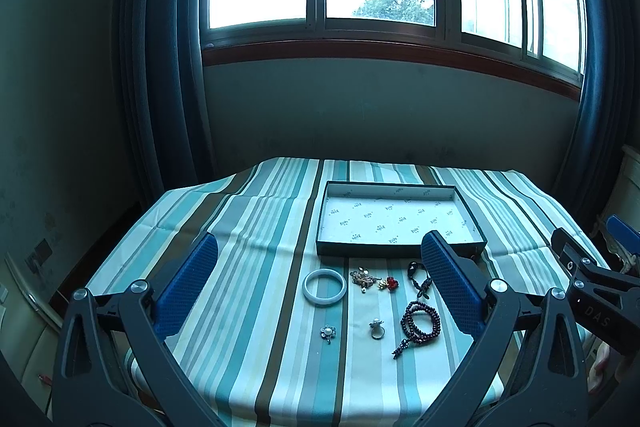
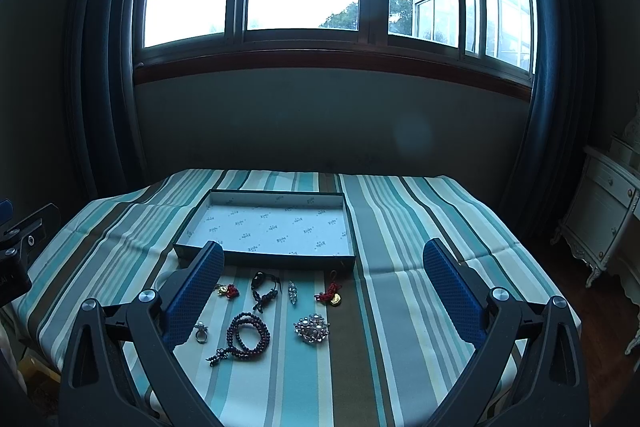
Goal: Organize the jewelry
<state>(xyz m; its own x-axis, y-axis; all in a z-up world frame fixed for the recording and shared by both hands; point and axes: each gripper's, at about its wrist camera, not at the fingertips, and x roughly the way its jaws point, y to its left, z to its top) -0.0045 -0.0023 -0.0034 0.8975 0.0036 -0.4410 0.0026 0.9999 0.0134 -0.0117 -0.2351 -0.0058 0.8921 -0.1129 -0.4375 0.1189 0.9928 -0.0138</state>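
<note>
An empty shallow tray (image 1: 400,250) (image 2: 264,255) with a white printed lining sits mid-table. In front of it lie jewelry pieces: a white bangle (image 1: 324,285), a gold charm cluster (image 1: 363,279), a small red charm (image 1: 392,283) (image 2: 231,291), a black cord bracelet (image 1: 420,283) (image 2: 262,289), a dark bead bracelet (image 1: 421,321) (image 2: 248,335), a ring (image 1: 376,329) (image 2: 201,332), a small pearl brooch (image 1: 328,332), a crystal pin (image 2: 293,292), a red-and-gold charm (image 2: 332,295) and a large pearl brooch (image 2: 312,329). My left gripper (image 1: 320,283) and right gripper (image 2: 320,287) hover open above the near table edge, holding nothing.
A striped teal, white and brown cloth (image 1: 248,267) covers the table. Behind it are a wall, a large window and dark curtains (image 1: 160,67). A white cabinet (image 2: 600,211) stands at the right. The other gripper's body shows at each view's side edge (image 1: 588,279) (image 2: 16,251).
</note>
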